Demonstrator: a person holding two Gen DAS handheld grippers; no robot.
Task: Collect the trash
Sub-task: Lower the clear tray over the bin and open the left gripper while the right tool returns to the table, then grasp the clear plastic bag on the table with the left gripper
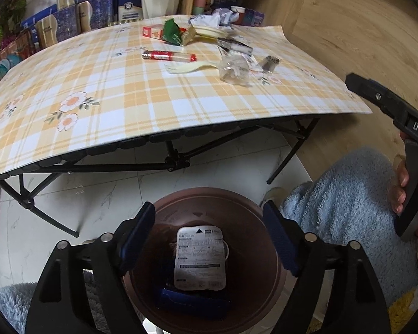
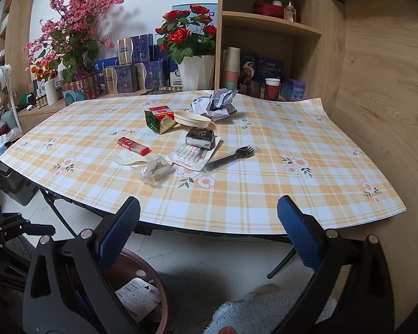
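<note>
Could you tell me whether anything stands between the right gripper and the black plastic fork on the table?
Nothing visible does: the open right gripper hovers off the near table edge, and only bare checked tablecloth lies before the black plastic fork.

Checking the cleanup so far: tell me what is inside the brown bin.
Inside the brown bin lies a white printed packet on top of a dark blue box. Whatever sits beneath them is covered.

White letters "DAS" are showing on the right gripper's (image 1: 390, 108) black body, at three o'clock.
</note>
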